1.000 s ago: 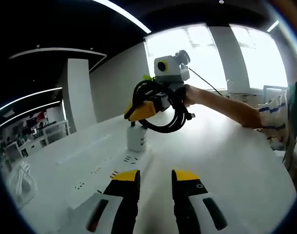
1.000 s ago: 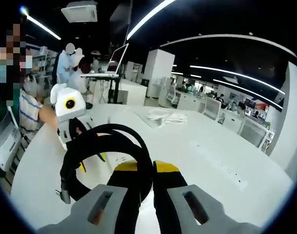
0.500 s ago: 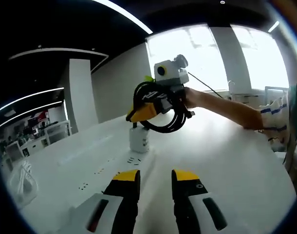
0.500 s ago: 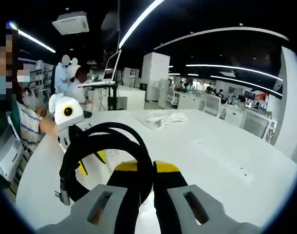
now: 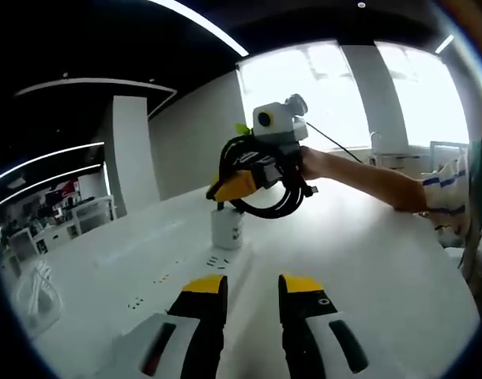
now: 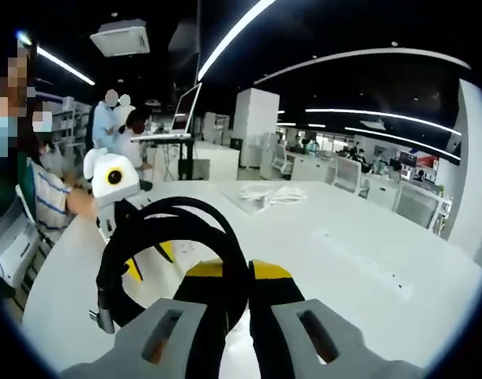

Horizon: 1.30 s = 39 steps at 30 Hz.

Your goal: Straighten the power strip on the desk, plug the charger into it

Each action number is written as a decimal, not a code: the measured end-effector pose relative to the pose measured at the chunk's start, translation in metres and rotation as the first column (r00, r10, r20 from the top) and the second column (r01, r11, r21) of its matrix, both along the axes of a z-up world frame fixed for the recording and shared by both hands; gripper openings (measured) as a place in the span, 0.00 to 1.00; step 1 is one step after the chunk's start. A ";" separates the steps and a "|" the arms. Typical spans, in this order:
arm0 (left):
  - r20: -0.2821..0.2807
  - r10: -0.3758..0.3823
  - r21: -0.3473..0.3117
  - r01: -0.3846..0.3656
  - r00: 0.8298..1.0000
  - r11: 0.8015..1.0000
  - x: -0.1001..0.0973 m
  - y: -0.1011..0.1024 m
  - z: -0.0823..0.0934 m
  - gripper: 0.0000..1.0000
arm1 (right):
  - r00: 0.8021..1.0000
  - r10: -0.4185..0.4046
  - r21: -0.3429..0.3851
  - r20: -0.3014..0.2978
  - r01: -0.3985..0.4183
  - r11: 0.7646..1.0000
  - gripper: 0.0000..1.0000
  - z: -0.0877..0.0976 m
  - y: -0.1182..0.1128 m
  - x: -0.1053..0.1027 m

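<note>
Charger (image 5: 226, 228) upright on power strip (image 5: 158, 276) along white desk (image 5: 367, 245), right tongs (image 6: 248, 272) clamped on its black coiled cable (image 6: 174, 237) above it, left tongs (image 5: 252, 286) slightly parted, empty, broad bare desk around.

One charger (image 5: 226, 227), one power strip (image 5: 158, 278)

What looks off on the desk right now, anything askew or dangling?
The white charger stands on the power strip, apparently plugged in, yet the right gripper holds its coiled black cable in the air above the desk. The strip looks undamaged. A loose white cable bundle lies farther off.
</note>
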<state>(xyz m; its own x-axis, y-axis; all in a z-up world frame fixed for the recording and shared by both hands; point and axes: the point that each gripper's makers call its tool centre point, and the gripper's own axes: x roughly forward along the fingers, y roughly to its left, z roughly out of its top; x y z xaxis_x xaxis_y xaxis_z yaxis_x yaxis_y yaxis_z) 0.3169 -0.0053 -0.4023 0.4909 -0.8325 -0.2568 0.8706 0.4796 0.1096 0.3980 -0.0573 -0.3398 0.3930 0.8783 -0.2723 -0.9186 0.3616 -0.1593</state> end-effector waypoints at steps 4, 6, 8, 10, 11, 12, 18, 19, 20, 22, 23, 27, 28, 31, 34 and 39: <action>0.000 0.005 0.010 -0.005 1.000 1.000 0.001 0.002 -0.001 0.26 | 1.000 0.010 0.030 -0.015 -0.009 1.000 0.07 0.000 -0.001 -0.001; 0.005 0.011 0.012 -0.011 1.000 1.000 0.002 0.004 0.000 0.26 | 1.000 0.005 0.023 0.006 -0.005 1.000 0.07 0.000 0.000 -0.002; 0.005 0.021 0.014 -0.021 1.000 1.000 0.003 0.006 0.001 0.26 | 1.000 0.004 0.029 0.010 -0.004 1.000 0.08 0.000 0.000 -0.001; 0.002 0.029 0.016 -0.029 1.000 0.999 0.004 0.008 0.001 0.26 | 1.000 0.005 0.036 0.029 -0.006 0.999 0.08 0.001 -0.001 -0.002; 0.002 0.034 0.019 -0.034 0.999 0.999 0.004 0.010 0.002 0.26 | 0.999 0.005 0.034 0.037 -0.006 0.999 0.08 0.001 0.000 -0.002; 0.004 0.041 0.021 -0.041 0.999 0.999 0.005 0.012 0.003 0.26 | 0.999 0.003 0.034 0.039 -0.004 0.999 0.08 0.001 0.000 -0.002; 0.009 0.075 0.005 -0.075 0.997 0.997 0.011 0.022 0.010 0.27 | 0.999 -0.002 0.064 0.036 -0.001 0.998 0.09 0.000 -0.002 -0.002; 0.012 0.079 0.005 -0.079 0.997 0.997 0.012 0.023 0.011 0.27 | 0.999 -0.002 0.071 0.035 -0.001 0.997 0.09 0.000 -0.002 -0.003; 0.015 0.081 0.006 -0.082 0.997 0.997 0.012 0.023 0.011 0.27 | 0.999 -0.002 0.075 0.035 -0.001 0.997 0.09 0.000 -0.002 -0.003; 0.026 0.089 0.010 -0.089 0.996 0.996 0.013 0.026 0.014 0.27 | 0.999 -0.002 0.082 0.032 -0.001 0.997 0.09 0.001 -0.002 -0.002; 0.032 0.094 0.008 -0.094 0.995 0.996 0.014 0.028 0.016 0.27 | 0.999 -0.002 0.082 0.035 -0.001 0.997 0.09 0.001 -0.002 -0.002; 0.047 0.120 -0.020 -0.119 0.992 0.993 0.017 0.037 0.028 0.27 | 0.999 -0.002 0.089 0.035 -0.001 0.996 0.09 0.000 -0.003 -0.003; 0.048 0.127 -0.027 -0.126 0.991 0.992 0.018 0.039 0.030 0.27 | 1.000 -0.002 0.093 0.031 0.000 0.996 0.09 0.000 -0.003 -0.002; 0.048 0.143 -0.038 -0.141 0.989 0.989 0.021 0.043 0.033 0.27 | 1.000 -0.002 0.100 0.023 0.000 0.995 0.09 0.000 -0.004 -0.002; 0.049 0.150 -0.043 -0.148 0.987 0.988 0.022 0.045 0.035 0.27 | 1.000 -0.002 0.106 0.023 0.000 0.994 0.10 0.000 -0.004 -0.001; 0.045 0.153 -0.043 -0.152 0.987 0.987 0.022 0.045 0.034 0.28 | 1.000 -0.017 0.115 0.027 0.014 0.993 0.15 0.001 -0.007 0.002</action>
